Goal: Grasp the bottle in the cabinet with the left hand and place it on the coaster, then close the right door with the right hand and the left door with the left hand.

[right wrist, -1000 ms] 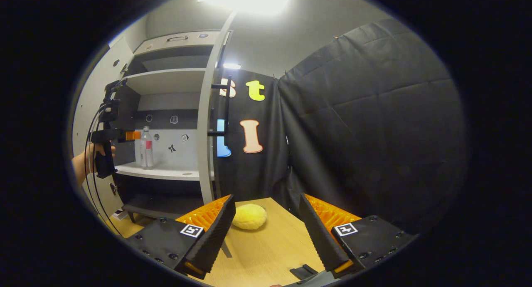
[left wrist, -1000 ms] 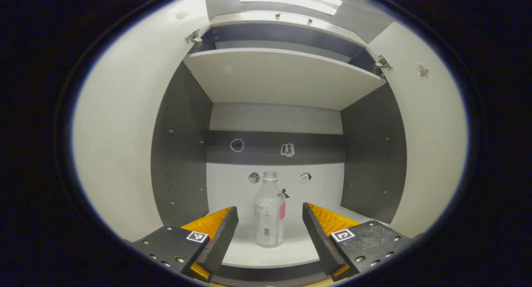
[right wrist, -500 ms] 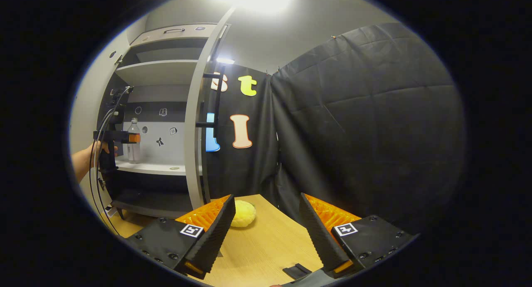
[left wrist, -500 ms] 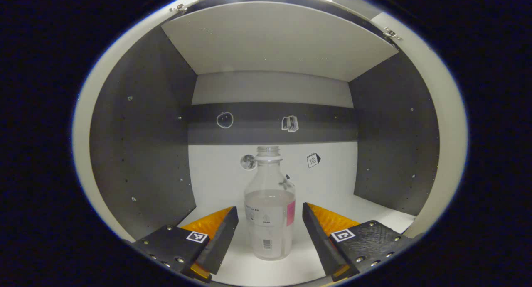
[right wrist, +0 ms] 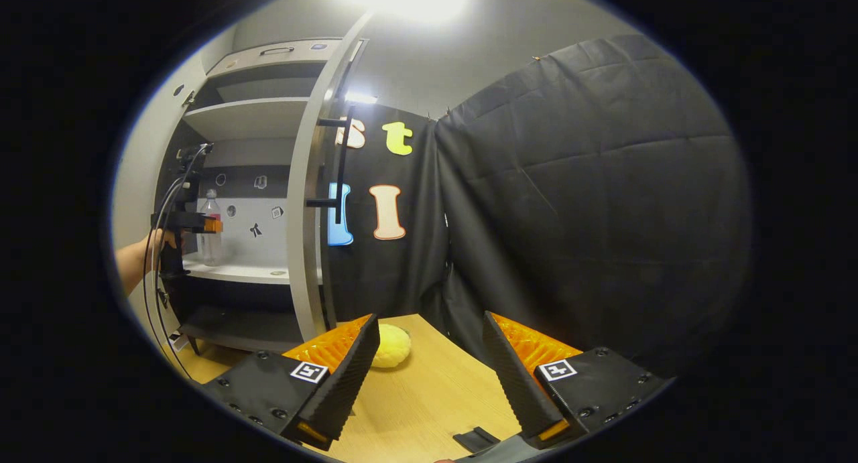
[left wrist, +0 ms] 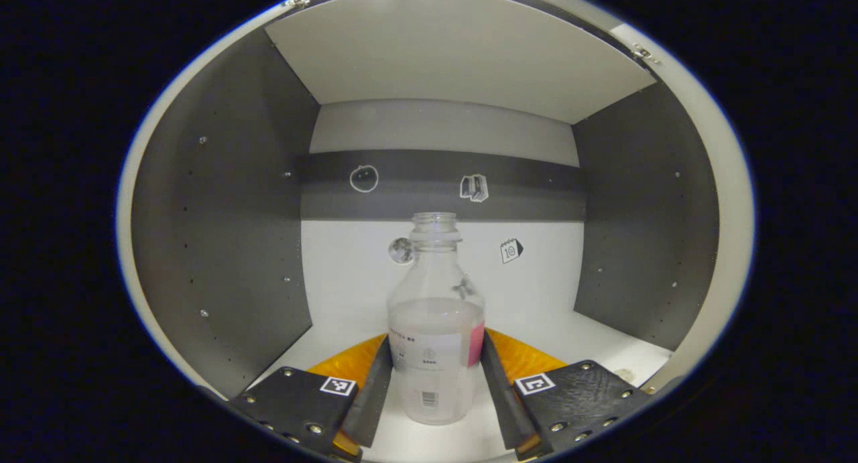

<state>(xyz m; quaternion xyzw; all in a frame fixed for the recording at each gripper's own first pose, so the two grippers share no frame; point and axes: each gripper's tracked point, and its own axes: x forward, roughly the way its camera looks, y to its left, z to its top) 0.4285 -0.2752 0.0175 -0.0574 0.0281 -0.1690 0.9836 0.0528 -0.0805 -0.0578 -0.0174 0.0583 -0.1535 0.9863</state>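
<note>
- Booth setup: grey-and-white cabinet [right wrist: 255,114] with both doors swung out, wooden table [right wrist: 429,396] in front, black cloth wall behind.
- Bottle [left wrist: 436,329] stands upright on the cabinet's lower shelf [left wrist: 590,342], clear, no cap seen, partly filled with liquid, label low on the body.
- Left gripper [left wrist: 436,382] is inside the cabinet, fingers drawn in against both sides of the bottle's lower body, touching at the label; grip looks made or very nearly made.
- Right gripper view shows the left gripper at the bottle, held by a hand [right wrist: 157,242].
- Right gripper [right wrist: 429,376] hovers over the table, fingers spread wide, holding nothing.
- Yellow round pad [right wrist: 391,346] lies on the table just ahead of the right gripper, probably the coaster; cannot confirm.
- Step in hand: grasping the bottle, first step; placing and both doors not yet done.
- Next move likely needs a firm squeeze, slight lift, straight pull out kept upright since the open mouth could spill.
- Right door [right wrist: 305,202] stands open edge-on, with a bar handle [right wrist: 338,165].
</note>
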